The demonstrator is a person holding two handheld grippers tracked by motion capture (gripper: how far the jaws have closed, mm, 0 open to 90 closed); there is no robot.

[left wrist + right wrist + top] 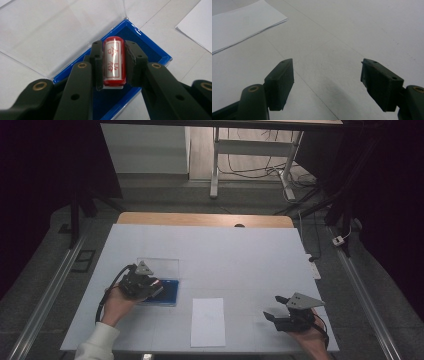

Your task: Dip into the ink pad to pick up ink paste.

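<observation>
Left gripper (113,62) has its jaws closed on a red stamp (114,61), a squat cylinder with a white label of red characters, gripped across its sides so the printing face points down at the blue ink pad (150,47) right under it. From the left gripper view I can't tell for sure if the stamp face is touching the pad or hanging just above; it looks very close. The pad sits in a blue tray with its clear lid (60,32) folded back flat on the worktop (240,255), which keeps the ink surface open from above. In the high view the left gripper (145,285) is over the near-left part of the pad case (167,292), left of centre on the worktop. A white sheet of paper (208,321) lies just right of the case, near the front edge, probably the target for the print, so inking first and then a short carry right makes sense. Right gripper (281,309) is parked well apart on the right side, jaws wide open and holding nothing; the right gripper view shows bare worktop between them and the paper's corner (244,22) off to the side. Likely it's free to pin the sheet when the stamp comes down.
</observation>
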